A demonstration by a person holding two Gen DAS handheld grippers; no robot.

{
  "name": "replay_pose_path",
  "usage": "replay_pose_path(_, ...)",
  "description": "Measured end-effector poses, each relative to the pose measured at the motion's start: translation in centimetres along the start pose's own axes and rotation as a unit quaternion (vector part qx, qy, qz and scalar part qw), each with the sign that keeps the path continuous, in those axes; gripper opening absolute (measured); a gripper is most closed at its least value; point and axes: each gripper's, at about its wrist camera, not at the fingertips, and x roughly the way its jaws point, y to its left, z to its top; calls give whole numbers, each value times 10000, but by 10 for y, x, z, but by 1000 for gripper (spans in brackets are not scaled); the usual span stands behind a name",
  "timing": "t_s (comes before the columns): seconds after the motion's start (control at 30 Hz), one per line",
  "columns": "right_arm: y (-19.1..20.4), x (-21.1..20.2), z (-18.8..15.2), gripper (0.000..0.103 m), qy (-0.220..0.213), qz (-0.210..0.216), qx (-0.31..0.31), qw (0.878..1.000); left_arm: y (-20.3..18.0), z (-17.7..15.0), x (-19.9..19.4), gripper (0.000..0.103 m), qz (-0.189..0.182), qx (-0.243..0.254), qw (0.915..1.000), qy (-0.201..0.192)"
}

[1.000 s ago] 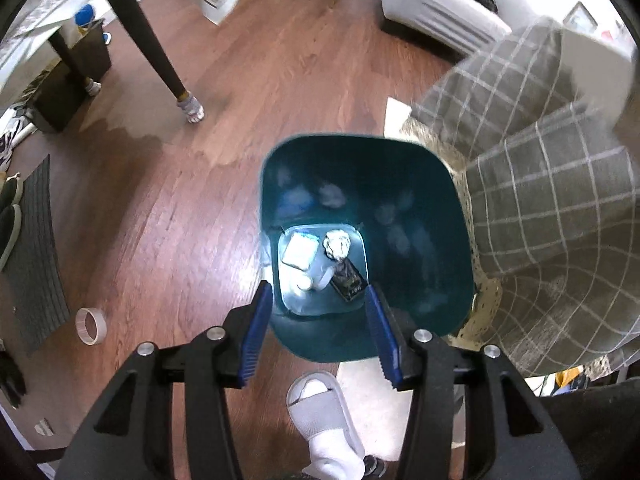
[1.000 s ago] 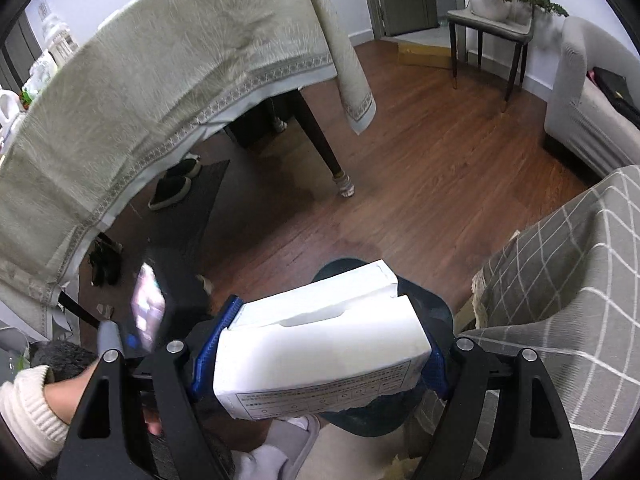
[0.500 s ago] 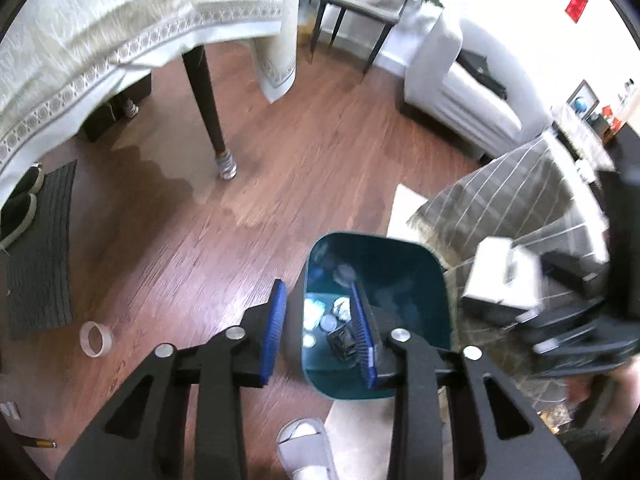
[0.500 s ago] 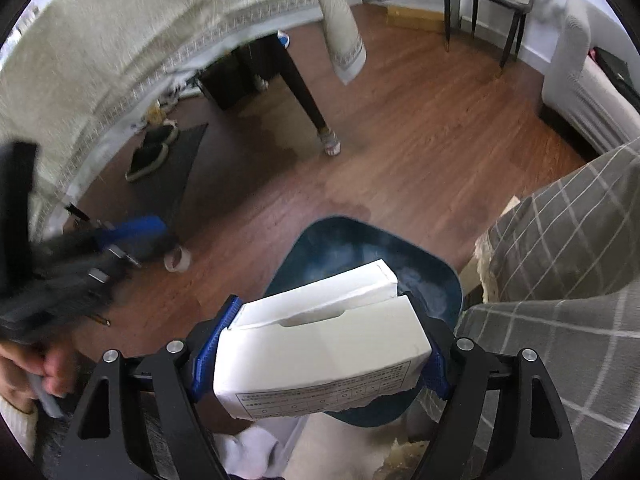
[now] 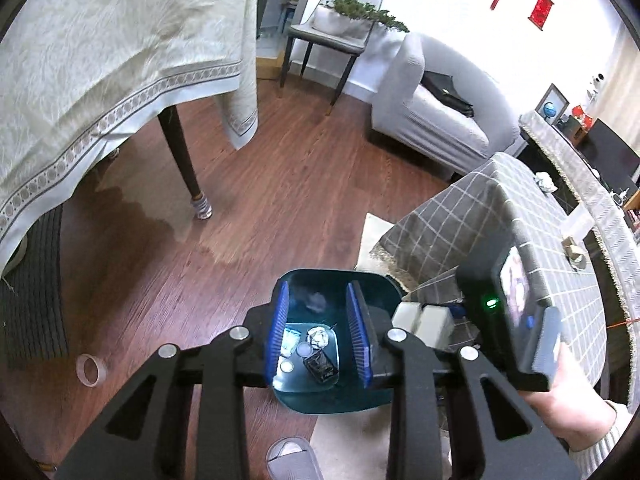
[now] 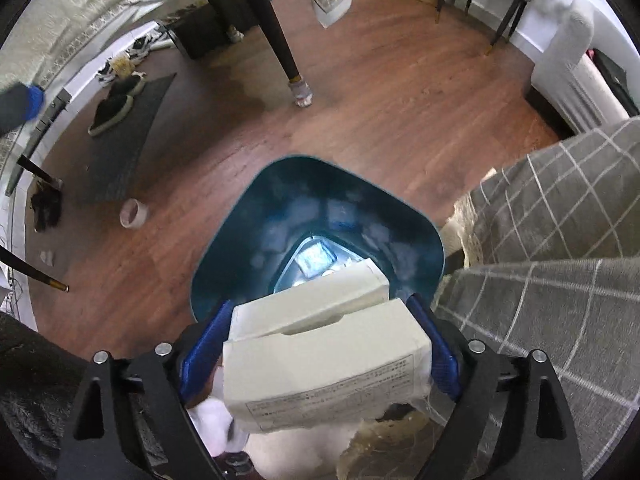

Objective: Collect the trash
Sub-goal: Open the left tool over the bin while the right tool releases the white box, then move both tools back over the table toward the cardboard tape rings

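Left wrist view: the left gripper (image 5: 319,336) has narrowed its blue jaws, empty, above the dark teal plastic bin (image 5: 380,396).

Right wrist view: the right gripper (image 6: 318,346), jaws just widening, brackets the white cardboard tissue box (image 6: 324,364) over the bin (image 6: 240,248); whether the pads press cannot be told.

The left wrist camera sits behind its hand-held gripper (image 5: 320,340) and faces obliquely downward. It stands well above the floor (image 5: 280,208), so the view reaches the far wall, a sofa (image 5: 436,120) and a chair (image 5: 328,36). The bin (image 5: 340,396) appears small, low in the frame.

The right wrist camera sits behind its hand-held gripper (image 6: 320,344) and faces almost straight down. It is near the bin (image 6: 248,240), whose opening fills the frame's centre.

Both views share the bin, the floor, a table leg (image 5: 184,160) (image 6: 276,32), a tape roll (image 5: 91,370) (image 6: 134,213), a dark mat (image 5: 32,300) (image 6: 124,136) and a checked cloth (image 5: 480,232) (image 6: 560,240). The left view also takes in the right hand-held gripper's body at its right edge.
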Motion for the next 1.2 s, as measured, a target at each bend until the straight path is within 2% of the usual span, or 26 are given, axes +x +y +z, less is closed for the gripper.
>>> replay_pose_path(0.13, -3, 4, -7, 91, 113, -69, -32, 9999, -9, 5, -7, 31, -111, 67, 9999, -101)
replay_pose_path(0.23, -7, -1, -8, 91, 74, 56, 67, 9999, -16, 8, -12, 31, -173, 67, 9996, -189)
replay_pose_path(0.43, -8, -38, -9, 90, -393, 448, 158, 9981, -23, 18, -25, 31, -232, 47, 9989, -394)
replay_pose_path(0.53, -3, -65, -7, 83, -733, 579, 71, 9956, -26, 23, -29, 31, -200, 54, 9986, -479)
replay_pose_path(0.67, -1, -96, -9, 79, -1116, 632, -49, 9917, -31, 26, -32, 31, -116, 107, 9984, -547)
replay_pose_path(0.73, -2, -109, -10, 76, -1297, 586, -65, 9898, -38, 27, -34, 31, -163, 133, 9980, -603)
replay_pose_path(0.97, -30, -157, -24, 75, -1952, 347, 100, 9801, -66, 32, -40, 31, -273, 398, 9955, -816)
replay_pose_path(1.2, -69, -179, -51, 74, -2188, 124, 436, 9747, -109, 31, -34, 35, -421, 749, 9928, -829)
